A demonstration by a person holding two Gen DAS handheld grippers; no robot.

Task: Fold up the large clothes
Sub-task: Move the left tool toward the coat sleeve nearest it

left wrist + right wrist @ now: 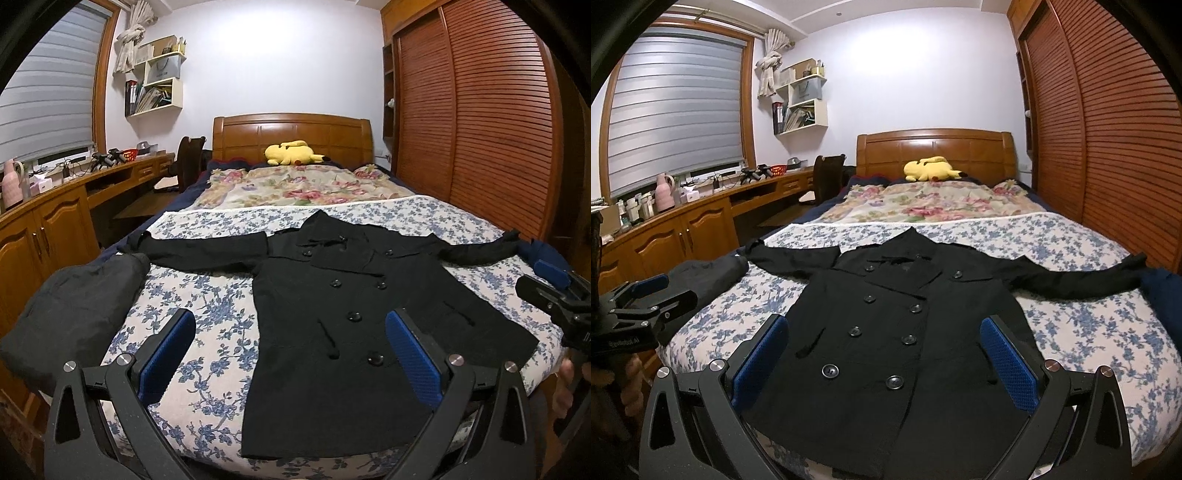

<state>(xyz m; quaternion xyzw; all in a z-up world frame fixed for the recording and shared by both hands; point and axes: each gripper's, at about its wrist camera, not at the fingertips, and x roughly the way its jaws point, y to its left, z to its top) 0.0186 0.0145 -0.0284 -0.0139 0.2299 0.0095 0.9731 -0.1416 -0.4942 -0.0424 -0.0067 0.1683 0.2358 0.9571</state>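
Note:
A black double-breasted coat [354, 302] lies flat, front up, on the blue-flowered bedspread [207, 295], with both sleeves spread out sideways; it also shows in the right wrist view [886, 332]. My left gripper [290, 354] is open and empty, held above the coat's hem near the foot of the bed. My right gripper [884, 360] is open and empty, also above the hem. Each gripper shows at the edge of the other's view: the right gripper [554, 295] and the left gripper [646, 299].
A dark grey garment [74, 306] lies bunched at the bed's left edge, and a navy one [543, 254] at the right edge. A yellow plush toy [291, 153] lies by the headboard. A wooden desk [74, 192] stands left, a slatted wardrobe [480, 129] right.

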